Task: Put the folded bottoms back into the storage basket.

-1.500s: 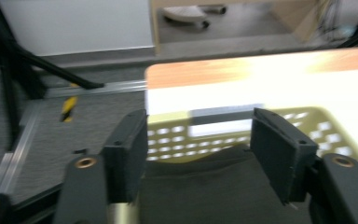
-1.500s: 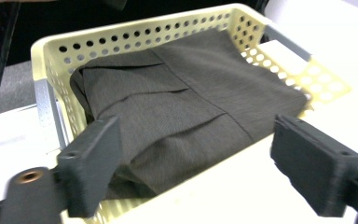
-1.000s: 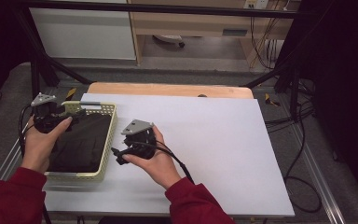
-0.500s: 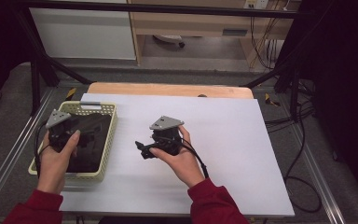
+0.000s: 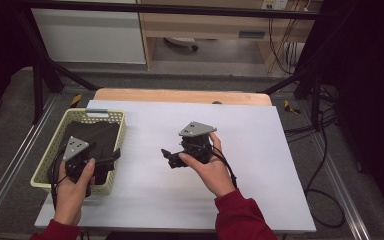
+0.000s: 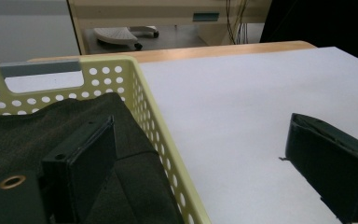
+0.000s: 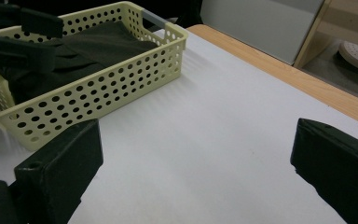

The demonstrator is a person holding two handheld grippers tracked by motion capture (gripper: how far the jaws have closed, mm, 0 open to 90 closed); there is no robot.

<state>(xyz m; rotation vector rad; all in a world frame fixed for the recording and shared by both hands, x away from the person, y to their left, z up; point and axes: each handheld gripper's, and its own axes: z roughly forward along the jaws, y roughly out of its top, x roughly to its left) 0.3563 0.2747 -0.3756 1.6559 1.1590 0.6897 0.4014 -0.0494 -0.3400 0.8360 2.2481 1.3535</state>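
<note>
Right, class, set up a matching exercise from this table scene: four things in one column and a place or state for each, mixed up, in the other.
Things
1. basket
2. dark cloth
3. left gripper
4. right gripper

Places or states
A. lies folded inside the basket
B. open and empty, above the bare white tabletop
C. pale yellow, perforated, at the table's left edge
D. open, astride the basket's right wall, one of its fingers over the cloth

Pairs: 1-C, 2-A, 3-D, 4-B

Even overhead light, dark surroundings
</note>
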